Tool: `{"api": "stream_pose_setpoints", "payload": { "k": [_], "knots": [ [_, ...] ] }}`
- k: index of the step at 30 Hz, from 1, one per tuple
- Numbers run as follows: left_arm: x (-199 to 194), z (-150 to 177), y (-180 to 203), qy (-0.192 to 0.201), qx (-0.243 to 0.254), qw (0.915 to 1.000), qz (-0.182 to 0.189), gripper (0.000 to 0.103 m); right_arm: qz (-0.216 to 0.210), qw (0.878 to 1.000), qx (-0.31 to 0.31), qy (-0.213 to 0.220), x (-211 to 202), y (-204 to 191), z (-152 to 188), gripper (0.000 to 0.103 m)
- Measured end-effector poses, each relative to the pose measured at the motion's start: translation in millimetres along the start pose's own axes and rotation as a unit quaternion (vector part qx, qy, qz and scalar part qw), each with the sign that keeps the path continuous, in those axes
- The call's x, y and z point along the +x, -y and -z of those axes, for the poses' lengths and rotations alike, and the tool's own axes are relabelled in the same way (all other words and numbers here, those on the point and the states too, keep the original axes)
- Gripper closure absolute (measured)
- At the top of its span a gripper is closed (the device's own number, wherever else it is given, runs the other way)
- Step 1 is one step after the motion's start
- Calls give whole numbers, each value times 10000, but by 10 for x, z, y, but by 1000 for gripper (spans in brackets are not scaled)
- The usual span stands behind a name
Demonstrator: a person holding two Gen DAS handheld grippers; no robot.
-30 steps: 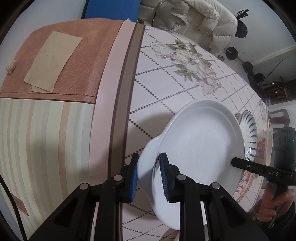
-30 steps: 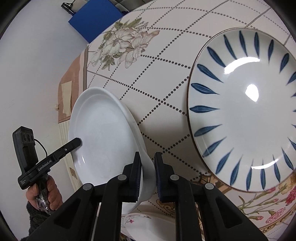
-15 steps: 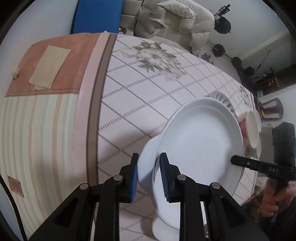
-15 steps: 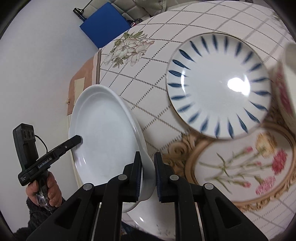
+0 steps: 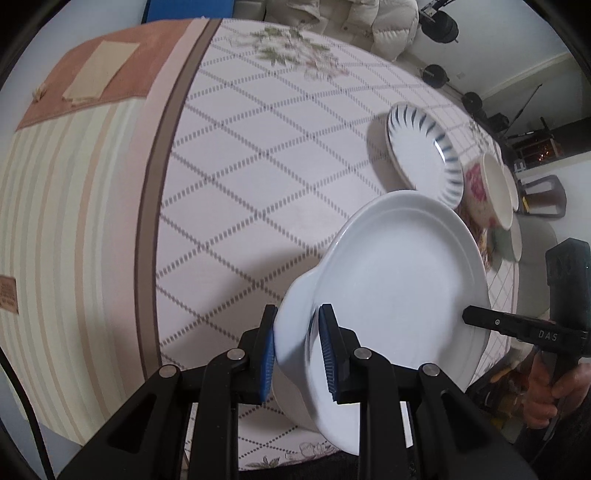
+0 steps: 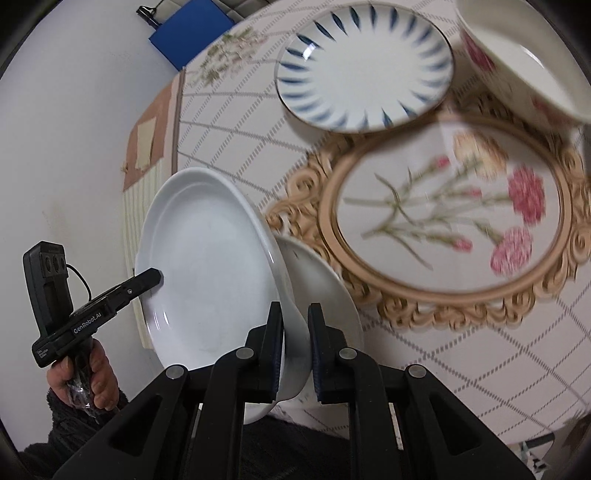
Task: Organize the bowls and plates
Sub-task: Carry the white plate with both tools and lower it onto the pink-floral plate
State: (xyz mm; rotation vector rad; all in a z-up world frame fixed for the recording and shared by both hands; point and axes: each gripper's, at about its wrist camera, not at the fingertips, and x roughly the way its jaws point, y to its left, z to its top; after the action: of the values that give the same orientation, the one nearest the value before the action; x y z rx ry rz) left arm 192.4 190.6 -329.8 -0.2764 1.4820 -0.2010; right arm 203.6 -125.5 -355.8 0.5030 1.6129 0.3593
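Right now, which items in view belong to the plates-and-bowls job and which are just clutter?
Job:
- plain white eared dish, clamped by left gripper and right gripper
- white plate with blue petal strokes
- floral pink-rose bowl
- second plain white dish beneath the held one

Clutter:
- blue flat board
- cream puffer jacket
- black dumbbells

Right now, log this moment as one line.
left tongs: shut on white plate | right tongs: shut on white plate | plate: lifted, tilted | next: stack

black grippers (image 5: 297, 349), blue pads (image 5: 267, 360), dark sleeve (image 6: 62, 424)
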Motion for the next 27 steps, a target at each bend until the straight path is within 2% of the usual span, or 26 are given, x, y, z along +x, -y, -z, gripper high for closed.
{"api": "stream_pose_setpoints", "payload": {
  "k": [15,22,27],
  "knots": [
    [427,327,-1,-406,75,9989,-208,82,194,9995,139,-217,301,315,348,88],
    [526,383,-16,-456,140,9982,-366,81,247,9993,107,-254,411,312,362,88],
    [624,420,-31,-540,140,9972,-505,80,459,9985,-130,-260,452,221,366,88]
  ]
}}
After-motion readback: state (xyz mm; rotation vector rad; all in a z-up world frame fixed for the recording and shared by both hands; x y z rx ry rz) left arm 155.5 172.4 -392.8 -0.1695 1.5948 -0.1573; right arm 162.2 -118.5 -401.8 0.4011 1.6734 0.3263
